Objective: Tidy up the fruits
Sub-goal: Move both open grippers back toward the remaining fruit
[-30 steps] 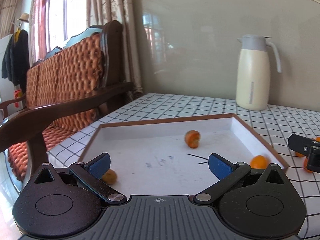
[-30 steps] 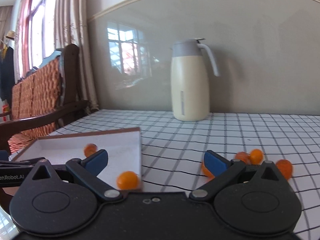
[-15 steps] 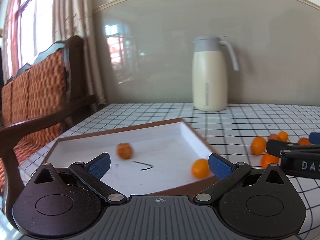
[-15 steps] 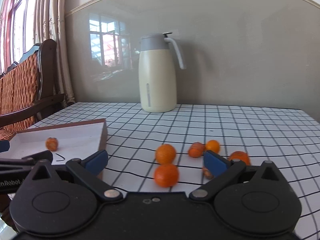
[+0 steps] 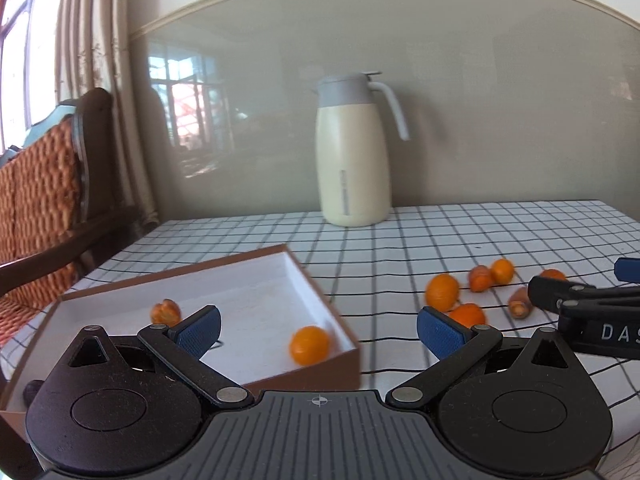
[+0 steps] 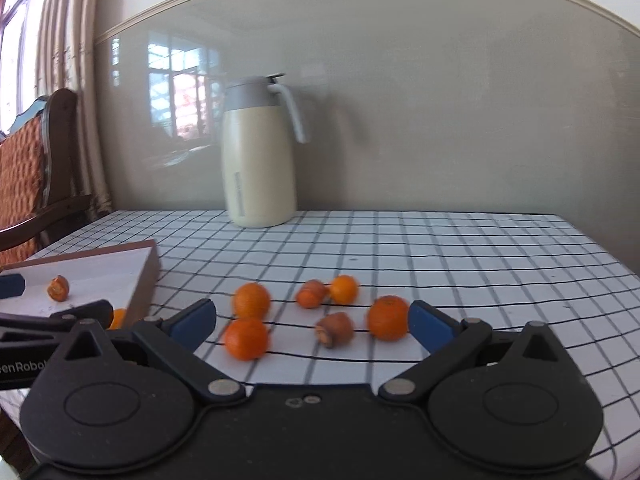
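Observation:
A shallow brown-edged white tray (image 5: 326, 298) (image 6: 144, 276) lies at the table's left. Inside it sit a small orange (image 5: 310, 344) and a darker, wrinkled fruit (image 5: 165, 310) (image 6: 59, 288). Several small oranges and brownish fruits lie loose on the checked cloth, among them one orange (image 6: 246, 338), another (image 6: 388, 317) and a brown one (image 6: 335, 328). My left gripper (image 5: 318, 326) stands open above the tray's near right corner, empty. My right gripper (image 6: 312, 322) is open just before the loose fruit, holding nothing. The right gripper's fingers (image 5: 560, 294) reach in from the right in the left wrist view.
A cream jug with a grey lid (image 5: 352, 152) (image 6: 258, 152) stands at the back by the glossy wall. A wooden armchair with an orange cushion (image 5: 44, 184) is beside the table's left edge. The checked tablecloth (image 6: 440, 248) stretches to the right.
Both views have swung to the right, off the tray and chair and toward the loose fruit. The right gripper now faces the fruit cluster. Both stay open.

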Demonstrator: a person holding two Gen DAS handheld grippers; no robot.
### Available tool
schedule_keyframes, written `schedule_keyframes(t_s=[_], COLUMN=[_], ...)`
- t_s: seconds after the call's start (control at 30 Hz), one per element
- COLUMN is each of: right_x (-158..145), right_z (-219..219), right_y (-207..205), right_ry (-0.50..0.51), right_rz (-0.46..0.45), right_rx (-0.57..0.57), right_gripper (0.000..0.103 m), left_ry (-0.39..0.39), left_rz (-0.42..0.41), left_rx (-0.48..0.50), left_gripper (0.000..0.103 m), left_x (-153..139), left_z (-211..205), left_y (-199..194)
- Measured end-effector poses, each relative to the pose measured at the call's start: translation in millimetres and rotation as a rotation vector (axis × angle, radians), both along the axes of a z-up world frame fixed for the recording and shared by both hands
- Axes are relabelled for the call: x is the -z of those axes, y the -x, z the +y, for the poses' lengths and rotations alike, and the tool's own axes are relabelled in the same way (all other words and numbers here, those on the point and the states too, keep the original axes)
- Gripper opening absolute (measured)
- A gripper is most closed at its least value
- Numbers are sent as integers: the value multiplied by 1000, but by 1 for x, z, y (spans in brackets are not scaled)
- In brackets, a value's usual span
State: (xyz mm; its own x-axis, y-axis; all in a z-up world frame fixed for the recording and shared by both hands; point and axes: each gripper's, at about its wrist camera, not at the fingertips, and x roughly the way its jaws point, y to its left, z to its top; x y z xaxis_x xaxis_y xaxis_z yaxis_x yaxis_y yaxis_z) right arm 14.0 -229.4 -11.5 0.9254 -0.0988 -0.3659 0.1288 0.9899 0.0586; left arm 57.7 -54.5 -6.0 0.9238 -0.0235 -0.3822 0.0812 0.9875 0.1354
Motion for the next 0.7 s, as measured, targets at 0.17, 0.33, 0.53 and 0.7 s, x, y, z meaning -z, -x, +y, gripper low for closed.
schedule_keyframes(t_s=[0.17,0.33,0.53,0.7], right_x=[4,8,13,16], right_z=[-22,-41,-55,-64], right_y=[4,7,9,9], right_ry=[-22,-40,-53,-63], right_rz=[18,40,62,76], right_rx=[37,66,79,71], right_gripper=[88,81,72,63], left_ry=[7,11,14,11], left_rz=[15,44,78,92], left_rx=[43,82,109,99], left_gripper=[103,103,103,103], left_x=[5,11,20,26], left_z=[-20,-41,-66,-80], left_y=[-2,-6,-15,-21])
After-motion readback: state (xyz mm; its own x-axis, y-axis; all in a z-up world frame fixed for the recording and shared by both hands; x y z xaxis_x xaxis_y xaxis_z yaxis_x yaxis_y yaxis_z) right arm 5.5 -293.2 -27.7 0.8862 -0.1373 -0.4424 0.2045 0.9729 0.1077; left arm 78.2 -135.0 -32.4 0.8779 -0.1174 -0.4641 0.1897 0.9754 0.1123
